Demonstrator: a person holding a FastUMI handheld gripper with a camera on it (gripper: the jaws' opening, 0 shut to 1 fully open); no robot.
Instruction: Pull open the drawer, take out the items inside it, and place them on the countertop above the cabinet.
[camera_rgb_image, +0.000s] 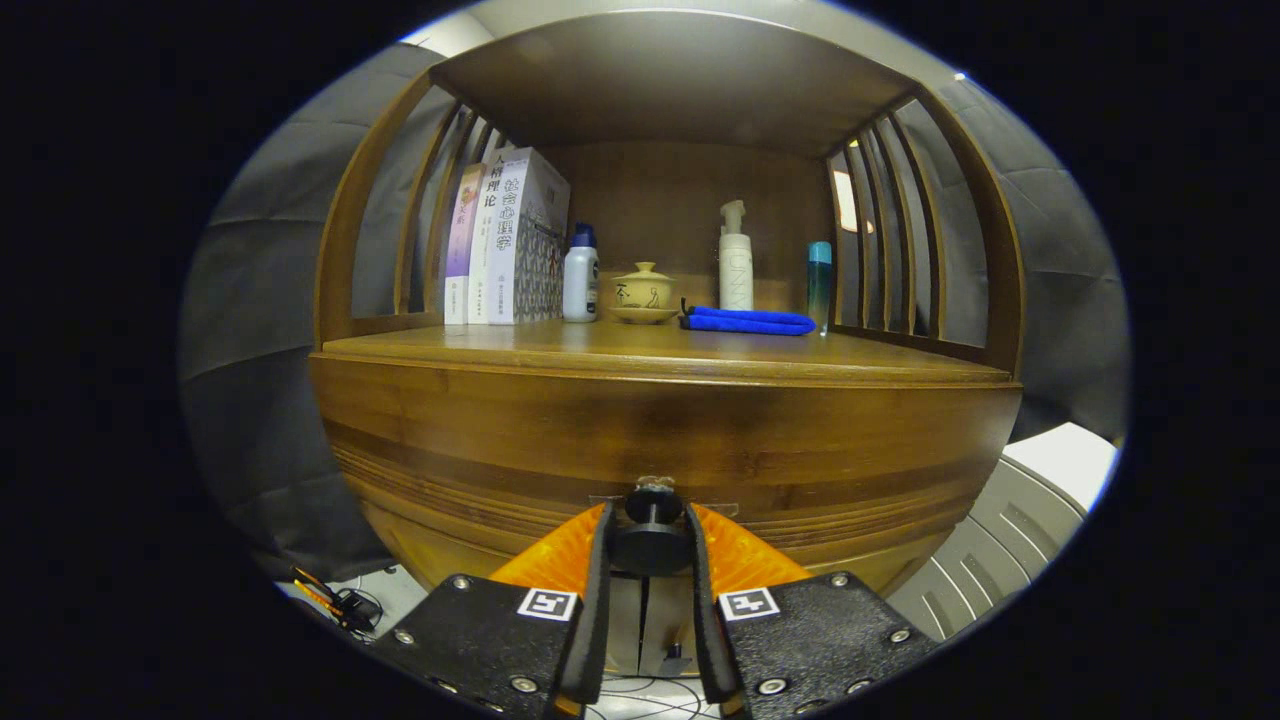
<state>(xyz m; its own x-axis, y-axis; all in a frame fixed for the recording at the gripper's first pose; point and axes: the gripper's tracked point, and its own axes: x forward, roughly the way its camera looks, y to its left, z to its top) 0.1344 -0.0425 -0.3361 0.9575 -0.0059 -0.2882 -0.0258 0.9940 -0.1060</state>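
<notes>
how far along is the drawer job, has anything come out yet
Early. Done: the tongs have reached the drawer knob, which sits between both fingers; they look closed on it. In hand: the pull itself, as the drawer front looks still shut against the cabinet. Left: open it, lift out whatever is inside (hidden for now), and set it on the countertop, in front of the books, bottles, lidded cup and blue cloth.

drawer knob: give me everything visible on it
The drawer knob is dark and round, with a narrower neck behind a wider front disc; it looks like metal or dark-finished wood. It juts from the middle of the wooden drawer front, which looks closed. The gripper has both fingers flanking the knob, apparently pressing its sides. A small pale plate sits behind its base.
</notes>
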